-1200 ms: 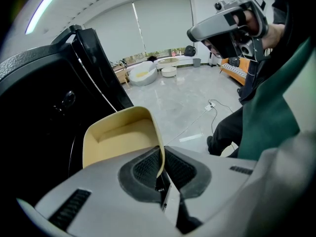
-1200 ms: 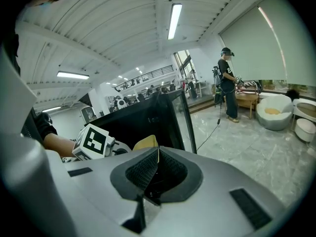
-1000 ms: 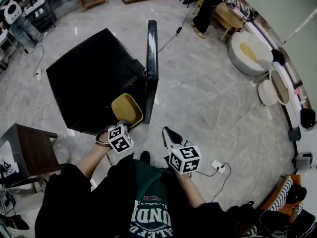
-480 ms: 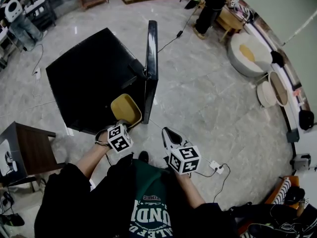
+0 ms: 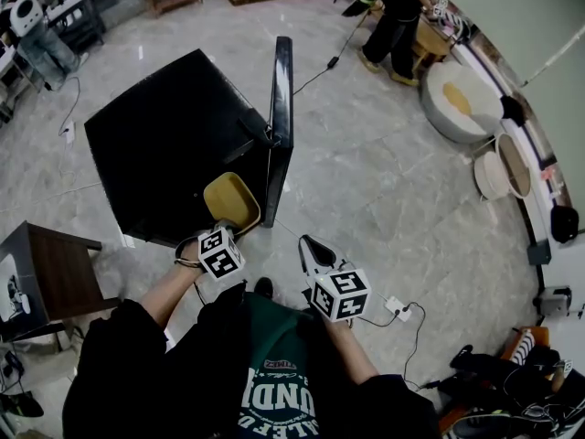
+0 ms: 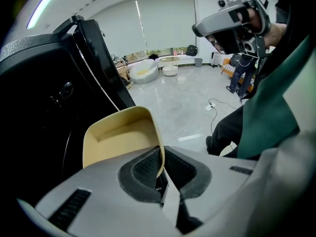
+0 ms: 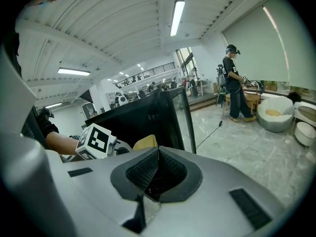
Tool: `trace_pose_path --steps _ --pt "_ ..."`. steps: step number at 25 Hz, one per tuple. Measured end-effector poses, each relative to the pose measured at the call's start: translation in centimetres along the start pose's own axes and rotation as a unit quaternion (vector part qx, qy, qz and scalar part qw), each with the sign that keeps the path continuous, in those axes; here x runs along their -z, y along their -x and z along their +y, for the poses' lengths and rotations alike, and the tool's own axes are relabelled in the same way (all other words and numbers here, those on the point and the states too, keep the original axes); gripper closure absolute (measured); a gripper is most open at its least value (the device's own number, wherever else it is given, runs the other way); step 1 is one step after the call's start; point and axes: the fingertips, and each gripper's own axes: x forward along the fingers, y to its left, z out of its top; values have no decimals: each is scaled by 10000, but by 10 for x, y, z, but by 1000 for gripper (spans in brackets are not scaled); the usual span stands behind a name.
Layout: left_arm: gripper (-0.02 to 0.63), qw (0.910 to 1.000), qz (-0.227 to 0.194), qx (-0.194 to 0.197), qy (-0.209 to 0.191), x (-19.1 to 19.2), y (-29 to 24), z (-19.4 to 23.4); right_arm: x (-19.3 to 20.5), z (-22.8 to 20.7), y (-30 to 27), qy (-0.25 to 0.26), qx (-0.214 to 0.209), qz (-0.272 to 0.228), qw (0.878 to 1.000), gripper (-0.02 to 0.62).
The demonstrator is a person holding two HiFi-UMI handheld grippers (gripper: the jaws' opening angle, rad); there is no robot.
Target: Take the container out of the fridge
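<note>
Left gripper (image 6: 160, 158) jaws nearly together, clamped on thin side wall of yellow container (image 6: 118, 138); pads grip wall from both faces. Container (image 5: 230, 199) tilted, open side toward camera, empty. It sits at open front of black fridge (image 5: 169, 140), just beside open door (image 5: 281, 99); whether fully clear of cavity, cannot tell. Right gripper (image 7: 155, 168) jaws pressed together, nothing between, apart from container, to right of left gripper (image 5: 223, 230). Grey tiled floor (image 5: 384, 199) around; wooden side table (image 5: 55, 273) left of fridge.
</note>
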Motion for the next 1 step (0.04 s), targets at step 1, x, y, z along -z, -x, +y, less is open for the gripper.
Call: trace_pose_path --steps 1 --pt "576 10000 8 -4 0 0 0 1 0 0 0 3 0 5 10000 560"
